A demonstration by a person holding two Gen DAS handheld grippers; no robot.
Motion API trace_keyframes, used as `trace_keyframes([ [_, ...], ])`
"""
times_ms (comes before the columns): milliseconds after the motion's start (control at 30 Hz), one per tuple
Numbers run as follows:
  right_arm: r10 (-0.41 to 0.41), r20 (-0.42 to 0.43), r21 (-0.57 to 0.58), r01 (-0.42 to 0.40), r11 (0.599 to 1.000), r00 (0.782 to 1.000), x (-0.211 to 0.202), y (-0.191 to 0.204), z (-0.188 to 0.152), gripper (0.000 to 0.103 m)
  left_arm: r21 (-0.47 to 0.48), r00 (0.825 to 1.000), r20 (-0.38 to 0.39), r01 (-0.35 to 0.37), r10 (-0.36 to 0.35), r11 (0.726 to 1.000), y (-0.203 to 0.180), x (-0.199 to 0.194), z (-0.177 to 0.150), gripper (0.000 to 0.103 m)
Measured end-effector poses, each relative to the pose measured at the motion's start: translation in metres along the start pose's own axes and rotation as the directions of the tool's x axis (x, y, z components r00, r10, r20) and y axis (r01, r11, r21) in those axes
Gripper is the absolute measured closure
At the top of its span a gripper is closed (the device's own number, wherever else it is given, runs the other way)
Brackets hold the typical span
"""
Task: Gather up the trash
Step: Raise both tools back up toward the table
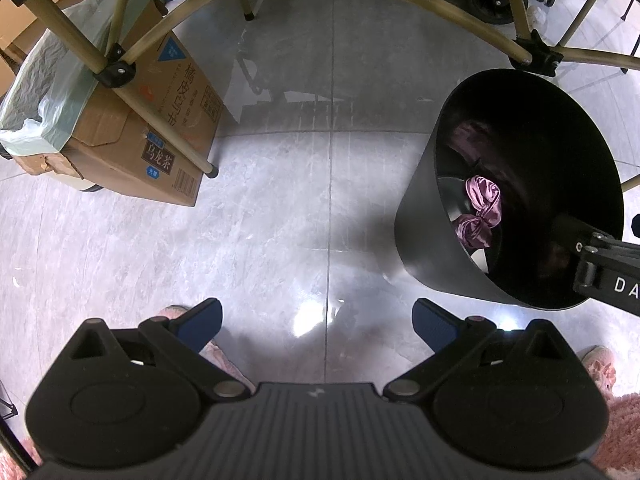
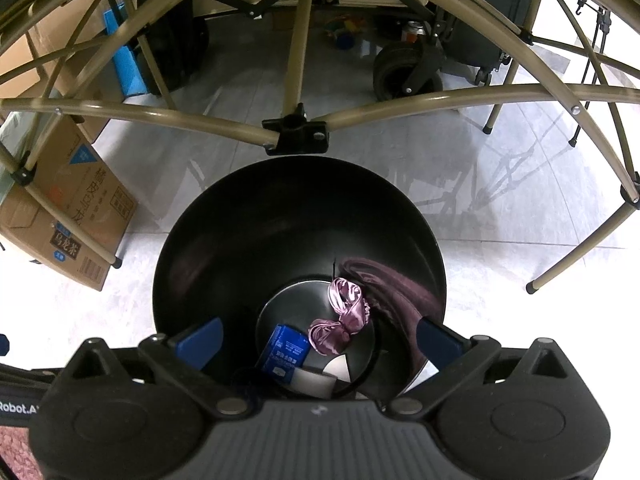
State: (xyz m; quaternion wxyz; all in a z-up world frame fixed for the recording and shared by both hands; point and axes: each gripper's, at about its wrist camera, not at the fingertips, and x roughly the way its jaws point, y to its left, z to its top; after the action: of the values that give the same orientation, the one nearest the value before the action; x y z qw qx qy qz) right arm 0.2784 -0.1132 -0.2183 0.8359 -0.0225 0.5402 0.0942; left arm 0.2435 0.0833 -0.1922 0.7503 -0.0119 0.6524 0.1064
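Black bin (image 2: 240, 240): holds pink ribbon (image 2: 340, 320), blue packet (image 2: 285, 350), white scraps. My right claw (image 2: 318, 340), over its mouth: spread, empty. My left claw (image 1: 318, 326), above bare floor (image 1: 280, 200): spread, empty. No loose trash visible; collection seemingly near done.

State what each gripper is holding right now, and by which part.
Nothing is held. The left gripper is open over bare floor; the right gripper is open above the black bin, where the pink ribbon and blue packet lie.

You see a glossy grey tiled floor (image 1: 280, 208) throwing back glare. The black bin (image 2: 240, 240) looks smooth inside, holding a shiny satin-like pink ribbon (image 2: 344, 316); the cardboard box (image 1: 160, 152) looks matt
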Motion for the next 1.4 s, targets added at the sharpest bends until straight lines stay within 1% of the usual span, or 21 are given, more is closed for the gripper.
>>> trace_keyframes([
  [167, 0.0, 0.007, -0.002, 0.0, 1.0, 1.0, -0.004, -0.002, 0.0, 0.0, 0.005, 1.0, 0.008, 0.01, -0.01, 1.0, -0.003, -0.005, 0.0, 0.0],
  [267, 0.004, 0.017, -0.002, -0.004, 1.0, 1.0, -0.009, -0.004, 0.0, 0.0, 0.012, 0.999, 0.016, 0.028, -0.029, 1.0, -0.007, -0.011, 0.001, 0.0],
  [400, 0.004, 0.035, -0.002, -0.004, 1.0, 0.999, -0.017, -0.008, -0.001, 0.0, 0.03, 0.998, 0.041, 0.046, -0.047, 0.998, -0.015, -0.021, -0.001, 0.0],
  [567, 0.009, 0.067, 0.004, -0.009, 1.0, 0.998, -0.032, -0.015, -0.001, 0.0, 0.042, 0.996, 0.069, 0.047, -0.05, 0.998, -0.024, -0.029, -0.002, 0.0],
  [733, 0.011, 0.1, 0.007, -0.012, 1.0, 0.995, -0.048, -0.024, -0.003, 0.0, 0.054, 0.991, 0.121, 0.058, -0.064, 0.997, -0.028, -0.044, -0.005, 0.0],
  [967, 0.016, 0.15, 0.006, -0.017, 1.0, 0.988, -0.073, -0.04, -0.01, 0.0, 0.068, 0.977, 0.196, 0.068, -0.08, 0.995, -0.034, -0.063, -0.009, 0.0],
  [1167, 0.038, 0.215, 0.013, -0.041, 0.999, 0.976, -0.101, -0.055, -0.018, 0.0, 0.091, 0.965, 0.243, 0.076, -0.096, 0.993, -0.04, -0.079, -0.015, 0.0],
  [1300, 0.048, 0.256, 0.024, -0.056, 0.998, 0.965, -0.118, -0.065, -0.021, 0.0, 0.107, 0.947, 0.3, 0.088, -0.116, 0.99, -0.042, -0.097, -0.02, 0.0],
  [1400, 0.072, 0.283, 0.039, -0.087, 0.995, 0.956, -0.13, -0.074, -0.022, 0.0, 0.109, 0.93, 0.347, 0.087, -0.12, 0.99, -0.043, -0.11, -0.023, 0.0],
])
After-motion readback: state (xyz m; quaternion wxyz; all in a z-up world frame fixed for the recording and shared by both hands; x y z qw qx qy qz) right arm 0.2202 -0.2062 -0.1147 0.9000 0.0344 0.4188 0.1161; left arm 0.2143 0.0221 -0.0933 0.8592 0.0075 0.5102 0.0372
